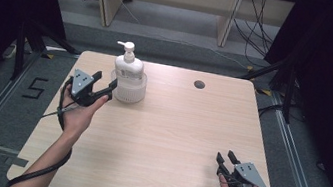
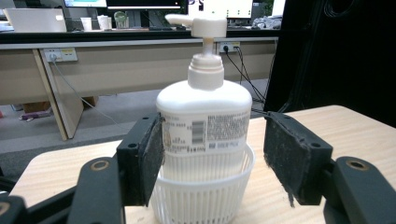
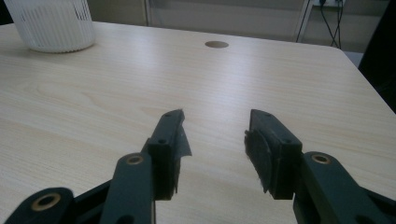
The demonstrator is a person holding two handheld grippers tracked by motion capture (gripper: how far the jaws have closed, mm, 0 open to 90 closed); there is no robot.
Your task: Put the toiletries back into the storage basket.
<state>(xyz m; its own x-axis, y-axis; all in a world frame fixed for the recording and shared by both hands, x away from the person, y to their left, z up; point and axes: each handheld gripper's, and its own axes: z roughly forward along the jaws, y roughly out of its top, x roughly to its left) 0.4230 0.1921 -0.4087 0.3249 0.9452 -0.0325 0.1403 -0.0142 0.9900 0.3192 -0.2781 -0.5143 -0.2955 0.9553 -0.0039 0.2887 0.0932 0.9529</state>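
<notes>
The left gripper [image 1: 105, 85] sits at the far left of the table [image 1: 161, 143], its jaws spread wide on either side of the pump bottle [image 2: 203, 116]. In the left gripper view one pad [image 2: 153, 158] is touching or nearly touching the bottle's labelled side, while the other stands clearly apart from it, so nothing is clamped yet. That placement looks like the set-up for a squeeze on the bottle's body, above the rim of the basket [image 2: 201, 198], probably so it can be lifted straight out.

The white slatted basket stands upright at the far left and holds the bottle upright inside it, nozzle pointing left; nothing else can be seen in it.

The right gripper [image 1: 226, 157] rests at the near right corner, well apart from the basket, jaws moderately open and empty above bare wood, seemingly waiting
</notes>
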